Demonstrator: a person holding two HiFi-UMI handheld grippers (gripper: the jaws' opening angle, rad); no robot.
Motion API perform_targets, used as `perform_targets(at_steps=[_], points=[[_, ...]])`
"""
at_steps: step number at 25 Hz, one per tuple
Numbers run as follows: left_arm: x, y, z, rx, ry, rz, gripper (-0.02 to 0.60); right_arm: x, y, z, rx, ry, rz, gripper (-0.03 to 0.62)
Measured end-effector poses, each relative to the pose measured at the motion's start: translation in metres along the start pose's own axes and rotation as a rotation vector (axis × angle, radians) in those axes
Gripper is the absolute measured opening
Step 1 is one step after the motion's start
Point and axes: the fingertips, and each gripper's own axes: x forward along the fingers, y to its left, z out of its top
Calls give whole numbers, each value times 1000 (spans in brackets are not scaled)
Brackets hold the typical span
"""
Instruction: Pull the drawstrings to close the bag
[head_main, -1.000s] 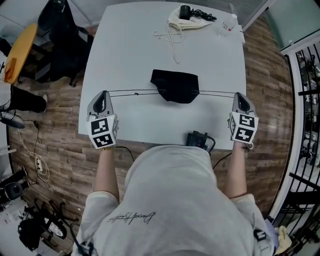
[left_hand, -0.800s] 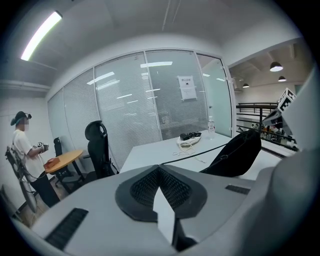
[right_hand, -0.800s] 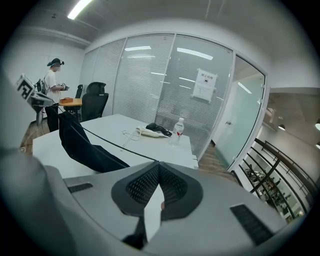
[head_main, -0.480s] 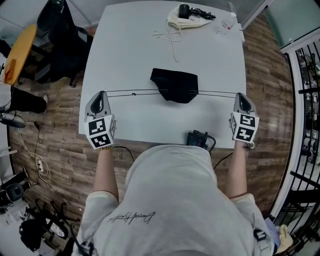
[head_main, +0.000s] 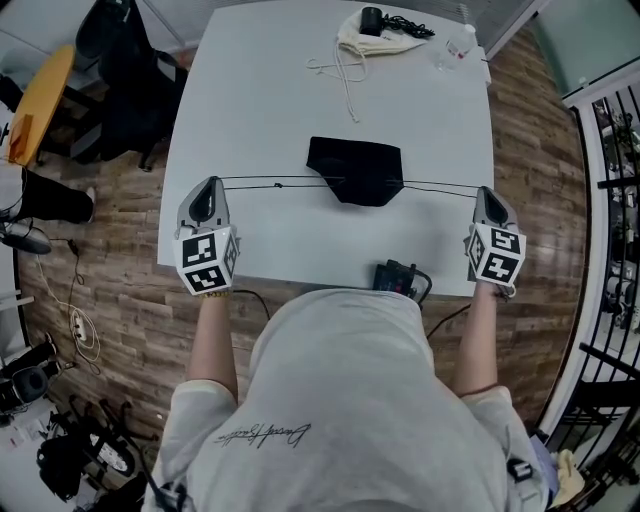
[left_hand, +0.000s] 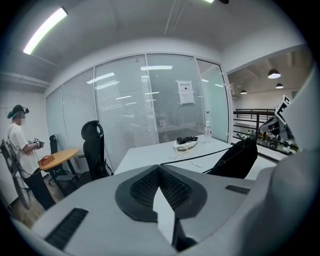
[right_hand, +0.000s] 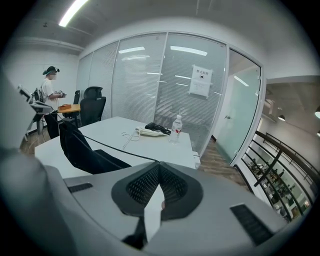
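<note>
Black bag (head_main: 355, 170) is at the ctr of the white worktop (head_main: 260, 110), w/ a thin cord running out each side, both drawn into near-straight lines. My left gripper (head_main: 207, 185) is at the worktop's left edge, jaws pinched together on the left drawstring (head_main: 270, 184). In the left gripper view the pads meet w/ no gap and the cord leads off from them to the bag. My right gripper (head_main: 487, 191) is at the right edge, jaws likewise closed tight, on the right drawstring (head_main: 440, 186). Grippers are well apart, bag btwn them. In the gripper views the bag rises off the worktop a bit, dark and limp. Far end: a cream pouch (head_main: 375, 42) w/ loose cords, black bits on top, and a clear bottle (head_main: 462, 45) near it. Near edge — a small black box (head_main: 398, 277) w/ a cable.
</note>
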Motion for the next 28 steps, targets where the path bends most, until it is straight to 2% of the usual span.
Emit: perform_targets(at_steps=[5,11,14,17,28], points=[[-1,0,0,-41,-1,-12,11,-1,3,-5,8,10,11,23],[-1,-9,1,-56,-1,-39,11,-3,7,-3,75,-9,57,23],[-1,-16,1,-92,3,-61,11,-3,14,1,103,-19,90,23],[-3,-28,1,-128,7,-97,11,-5,29,6,118,-32,137,23],[-3,-84,-5,-165,32,-235,11,-8,96,17,89,-44,297,23]])
